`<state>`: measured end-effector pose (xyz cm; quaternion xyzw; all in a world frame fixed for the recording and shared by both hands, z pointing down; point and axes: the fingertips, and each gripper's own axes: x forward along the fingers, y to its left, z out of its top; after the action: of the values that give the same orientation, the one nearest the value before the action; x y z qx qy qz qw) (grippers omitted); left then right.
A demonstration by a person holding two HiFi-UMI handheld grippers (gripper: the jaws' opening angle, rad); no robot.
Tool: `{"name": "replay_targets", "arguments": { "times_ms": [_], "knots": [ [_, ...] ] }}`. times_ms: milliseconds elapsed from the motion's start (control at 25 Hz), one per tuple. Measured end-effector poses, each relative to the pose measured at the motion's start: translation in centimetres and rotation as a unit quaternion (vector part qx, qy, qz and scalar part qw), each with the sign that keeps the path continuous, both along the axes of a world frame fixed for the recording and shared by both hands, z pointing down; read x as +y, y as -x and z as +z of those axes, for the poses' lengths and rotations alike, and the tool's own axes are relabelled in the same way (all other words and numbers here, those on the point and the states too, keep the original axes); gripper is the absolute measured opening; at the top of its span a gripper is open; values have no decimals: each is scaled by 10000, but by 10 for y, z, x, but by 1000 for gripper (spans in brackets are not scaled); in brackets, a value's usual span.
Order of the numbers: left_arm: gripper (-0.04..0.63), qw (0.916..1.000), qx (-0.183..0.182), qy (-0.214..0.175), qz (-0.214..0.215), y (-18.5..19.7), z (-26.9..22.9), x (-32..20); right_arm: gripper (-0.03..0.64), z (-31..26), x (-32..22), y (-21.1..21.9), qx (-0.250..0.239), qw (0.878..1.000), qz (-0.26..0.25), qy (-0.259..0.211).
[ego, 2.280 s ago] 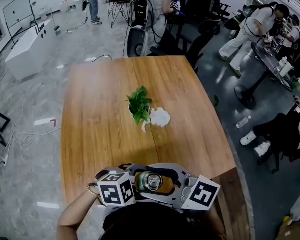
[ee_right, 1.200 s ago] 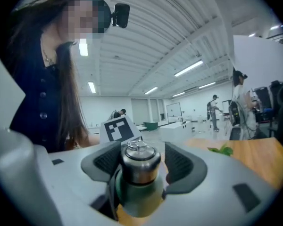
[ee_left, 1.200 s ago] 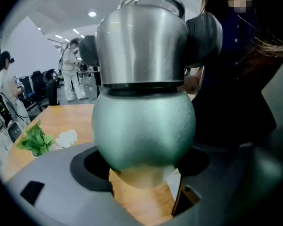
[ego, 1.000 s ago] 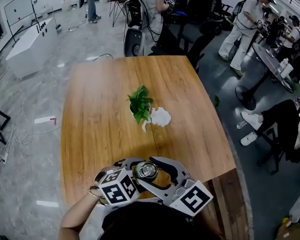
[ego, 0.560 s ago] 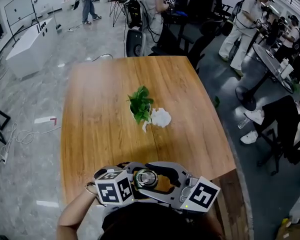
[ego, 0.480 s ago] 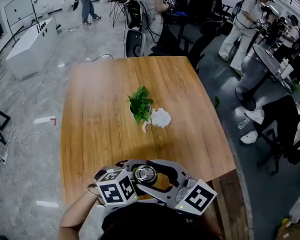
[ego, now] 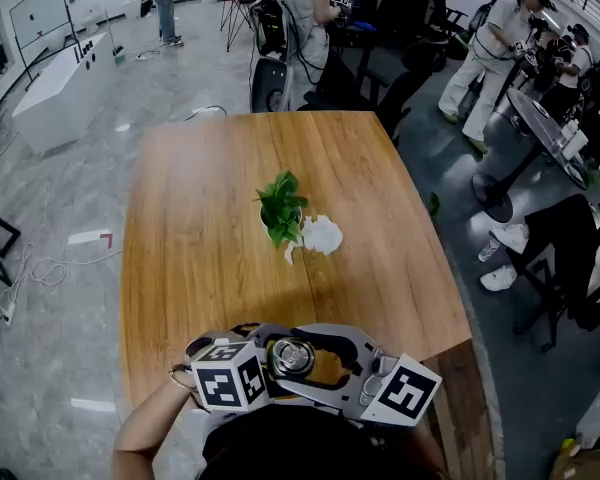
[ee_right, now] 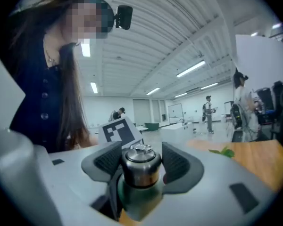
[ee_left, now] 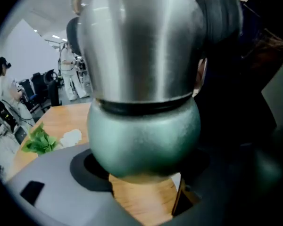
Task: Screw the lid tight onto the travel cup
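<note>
Head view: travel cup [ego: 292, 357] upright at near edge of table [ego: 195, 238], only steel top visible. Left gripper view adds green lower body. Left gripper [ee_left: 148, 173] clamped round cup body. Right gripper [ee_right: 141, 169] pads [ee_right: 107, 160] pinched on steel lid [ee_right: 140, 152]. Bare tabletop ahead; small plant [ego: 280, 208] well apart.

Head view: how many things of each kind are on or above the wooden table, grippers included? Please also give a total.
gripper: 2 (left, right)
cup: 1
lid: 1
plant: 1
white scrap: 1
Total: 6
</note>
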<state>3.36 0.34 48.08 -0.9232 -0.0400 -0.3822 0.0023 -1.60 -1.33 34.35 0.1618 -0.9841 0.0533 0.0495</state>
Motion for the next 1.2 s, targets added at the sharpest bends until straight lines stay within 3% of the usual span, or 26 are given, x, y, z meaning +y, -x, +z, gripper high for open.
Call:
{"name": "replay_targets", "arguments": {
  "times_ms": [80, 160, 240, 320, 440, 520, 600, 680, 800, 880, 1000, 1080, 1120, 1200],
  "knots": [
    [391, 9977, -19, -149, -654, 0, 6, -19, 276, 6, -13, -1, 149, 9979, 600, -183],
    [391, 9900, -115, -381, -1356, 4, 10, -40, 276, 11, -27, -4, 179, 9918, 1244, -216],
    [391, 9832, -242, -628, -1694, 8, 13, -50, 276, 13, -32, -5, 85, 9879, 1543, -150],
    [391, 9879, -194, -608, -1412, 9, 12, -44, 276, 12, -27, -4, -20, 9914, 1307, 47],
    [391, 9993, 35, -192, -315, 5, 5, -12, 278, 11, -9, 1, -49, 9987, 395, 328],
    [391, 9999, 38, -76, -116, 3, 4, -4, 278, 10, -5, 4, 21, 9997, 179, 178],
    [391, 9984, 21, -152, -538, 2, 6, -15, 276, 10, -13, 3, 200, 9980, 577, -162],
    [391, 9916, -4, -373, -1238, 2, 7, -35, 276, 12, -27, -2, 285, 9909, 1272, -341],
    [391, 9779, -83, -778, -1940, 5, 3, -54, 276, 8, -38, -9, -53, 9818, 1893, -101],
    [391, 9818, 0, -762, -1739, 4, -1, -48, 276, 2, -33, -9, -357, 9862, 1608, 193],
    [391, 9959, 284, -364, -780, -1, -9, -21, 278, -7, -15, -7, -508, 9954, 702, 400],
    [391, 9990, 281, -190, -305, -1, -10, -7, 278, -8, -6, -4, -377, 9985, 257, 309],
    [391, 9993, 224, -157, -237, -1, -9, -5, 278, -8, -4, -3, -290, 9992, 197, 207],
    [391, 9983, 99, -217, -524, -1, -4, -13, 278, -3, -12, -3, -185, 9985, 508, 13]
  ]
}}
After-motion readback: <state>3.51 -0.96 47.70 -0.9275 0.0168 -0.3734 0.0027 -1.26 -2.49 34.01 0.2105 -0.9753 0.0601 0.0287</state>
